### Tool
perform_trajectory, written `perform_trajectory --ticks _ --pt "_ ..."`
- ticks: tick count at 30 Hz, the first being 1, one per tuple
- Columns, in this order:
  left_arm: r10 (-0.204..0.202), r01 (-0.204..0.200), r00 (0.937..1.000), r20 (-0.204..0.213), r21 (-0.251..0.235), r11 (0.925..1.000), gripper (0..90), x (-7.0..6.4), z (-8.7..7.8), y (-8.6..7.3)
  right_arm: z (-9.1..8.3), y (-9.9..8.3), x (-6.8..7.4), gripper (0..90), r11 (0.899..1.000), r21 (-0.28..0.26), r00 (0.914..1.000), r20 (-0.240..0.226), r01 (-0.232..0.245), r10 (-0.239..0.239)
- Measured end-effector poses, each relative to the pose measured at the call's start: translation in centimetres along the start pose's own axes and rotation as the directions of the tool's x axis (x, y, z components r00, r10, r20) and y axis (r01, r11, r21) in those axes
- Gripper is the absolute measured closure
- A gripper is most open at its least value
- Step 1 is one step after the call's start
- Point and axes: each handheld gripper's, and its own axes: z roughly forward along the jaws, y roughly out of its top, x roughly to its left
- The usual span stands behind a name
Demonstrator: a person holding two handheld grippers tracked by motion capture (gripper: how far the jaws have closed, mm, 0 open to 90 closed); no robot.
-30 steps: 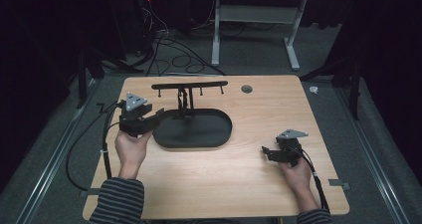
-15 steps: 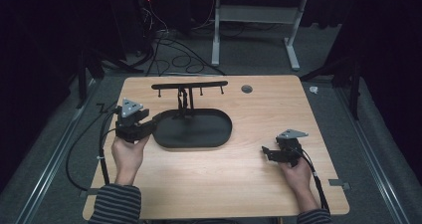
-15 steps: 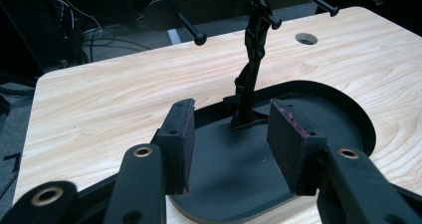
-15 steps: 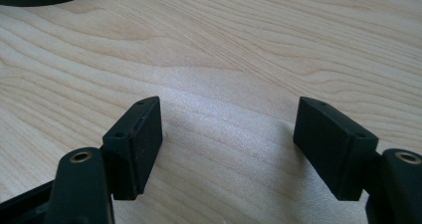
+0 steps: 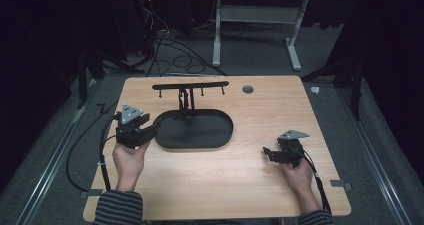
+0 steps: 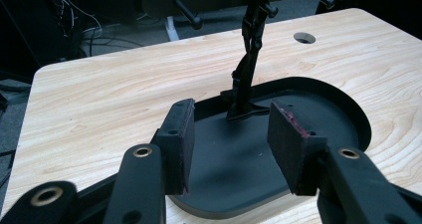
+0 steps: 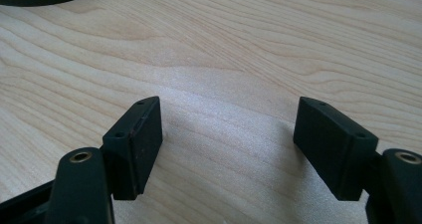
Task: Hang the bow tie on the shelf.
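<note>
- The left gripper [image 5: 150, 130] is seen at centre-left of the high view, its jaws spread apart and holding nothing.
- In the left gripper view the pads [image 6: 180, 144] are poised over the near rim of the black oval tray [image 6: 318, 89], which lies directly ahead of them.
- The tray [image 5: 200, 130] is found at mid-frame on the wooden table [image 5: 260, 185]; its long axis runs left to right, and its left end points at the left gripper.
- An upright post [image 5: 185, 101] with a crossbar [image 5: 190, 86] is carried at the tray's far edge.
- The right gripper [image 5: 270, 154], lower right, is held open over bare wood, well apart from the tray; the left is judged the nearer.
</note>
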Motion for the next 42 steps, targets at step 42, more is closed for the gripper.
perform_trajectory --ticks 42 --pt "-0.083 0.083 0.9965 0.007 0.011 0.9965 51.8 0.4 -1.3 -4.2 0.0 0.0 0.0 28.4 1.0 0.0 1.0 0.0 0.001 -0.001"
